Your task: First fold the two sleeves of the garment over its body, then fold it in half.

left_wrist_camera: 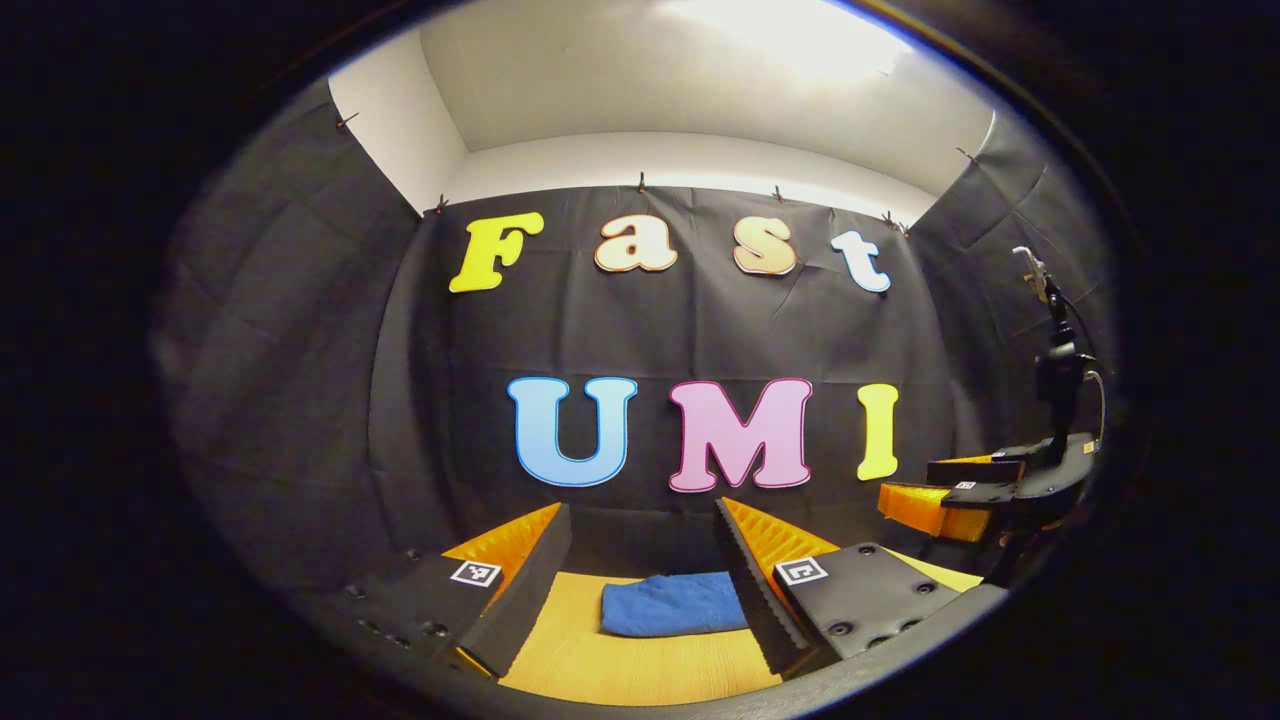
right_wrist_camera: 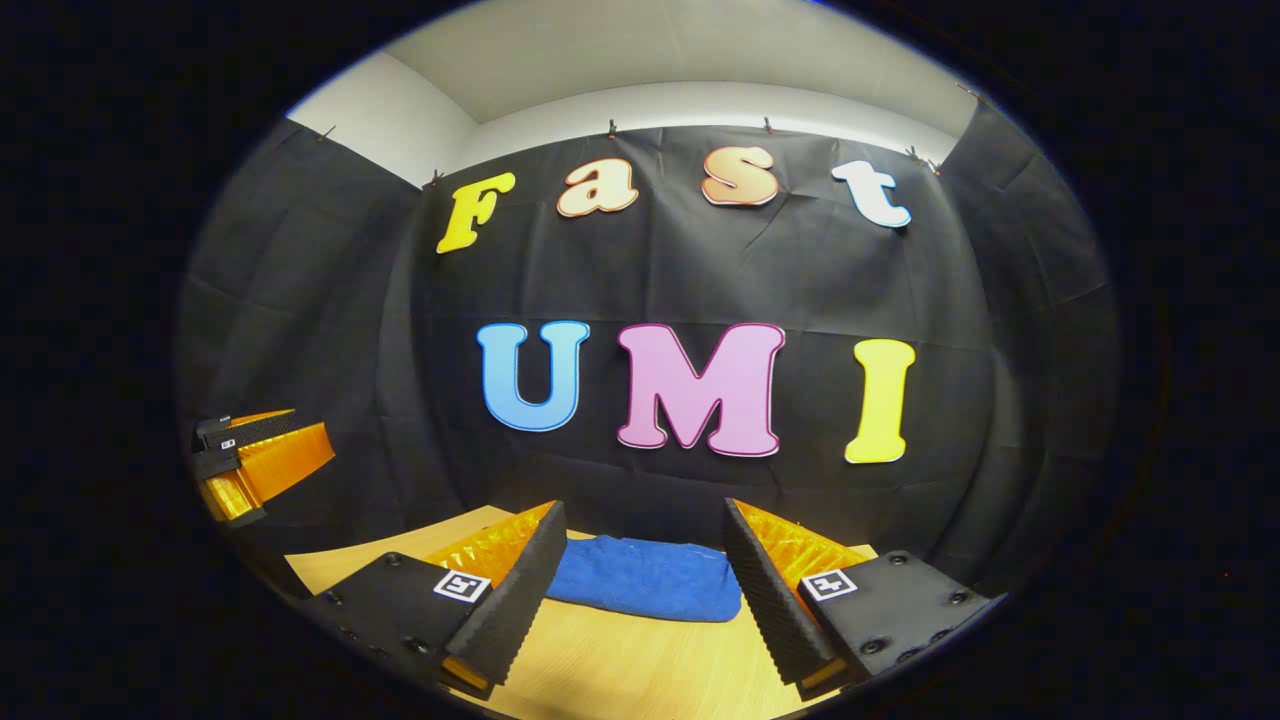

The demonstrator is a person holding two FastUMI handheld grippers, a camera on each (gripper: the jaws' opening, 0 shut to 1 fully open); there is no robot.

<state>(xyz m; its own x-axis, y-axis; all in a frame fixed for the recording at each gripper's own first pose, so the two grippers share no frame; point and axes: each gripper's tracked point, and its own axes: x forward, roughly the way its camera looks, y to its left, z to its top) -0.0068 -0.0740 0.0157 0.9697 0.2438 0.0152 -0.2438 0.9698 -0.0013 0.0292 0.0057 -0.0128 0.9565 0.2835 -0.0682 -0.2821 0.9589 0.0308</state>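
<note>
Two grippers I hold spread wide and empty: left gripper [left_wrist_camera: 645, 580], right gripper [right_wrist_camera: 645, 580]. Beyond their tips, the folded blue cloth garment [right_wrist_camera: 645, 578] lies on the pale wooden table [right_wrist_camera: 640, 670]; its right end is hidden behind one finger.

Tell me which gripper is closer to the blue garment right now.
Right, slightly, judging by apparent size. The right gripper hovers open before the folded blue garment; the left gripper, also open, sits a little farther back.

Both gripper views look level over the wooden table [right_wrist_camera: 620, 660] toward the back wall, sharing the blue garment [left_wrist_camera: 672, 604]; each catches the other gripper at its edge
</note>
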